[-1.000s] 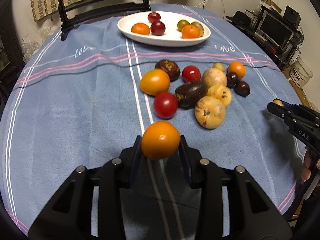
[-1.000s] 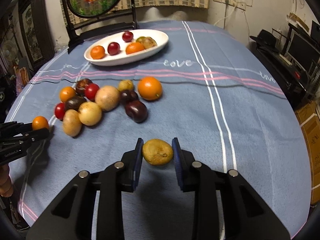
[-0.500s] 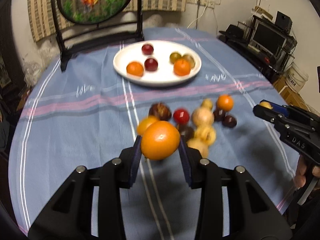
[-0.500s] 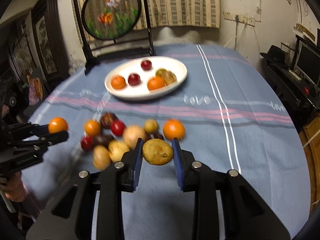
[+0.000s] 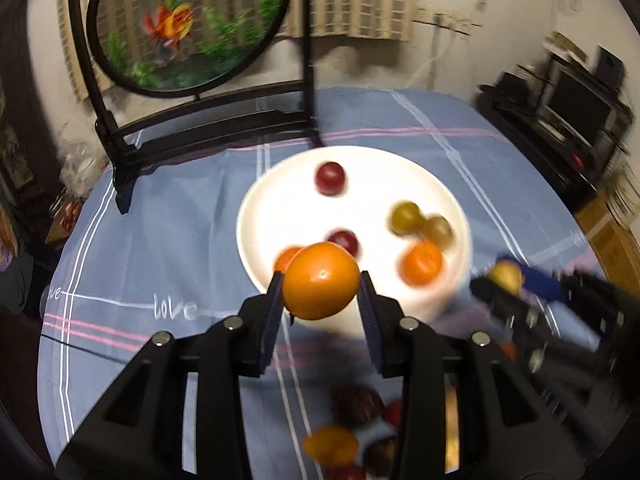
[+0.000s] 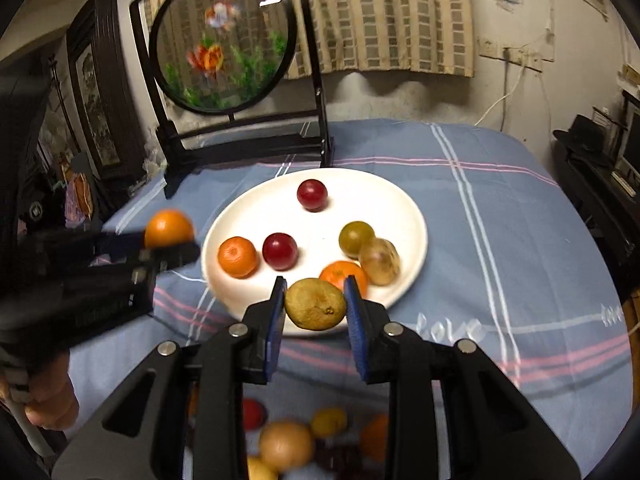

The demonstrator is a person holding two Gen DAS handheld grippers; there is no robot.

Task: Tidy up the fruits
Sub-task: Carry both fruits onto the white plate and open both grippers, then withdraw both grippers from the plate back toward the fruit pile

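- We hold one fruit in each gripper. The left gripper is clamped on an orange, its pads pressing the fruit's two sides.
- The right gripper is clamped on a brownish-yellow fruit, roundish, with no clear long axis to mind.
- The plate lies ahead of and below both grippers on the blue cloth, so the coming move is, by our reading, forward and down.
- In the right view the brown fruit hangs over the plate's near rim, just in front of an orange already lying there.
- In the left view our orange hangs over the near-left rim, right before a plated orange and a red fruit.
- Neither gripper is clearly nearer; both sit at the near edge, left gripper at the plate's left, right gripper toward its middle.
- Six fruits already lie on the plate, crowded toward the near side. The open space is in the far left part and the centre, so we judge each fruit should go past the near ones before release.
- The two grippers are close together; from the right view the left gripper is just beside the plate's left edge.
- Loose fruits wait on the cloth below us, blurred.
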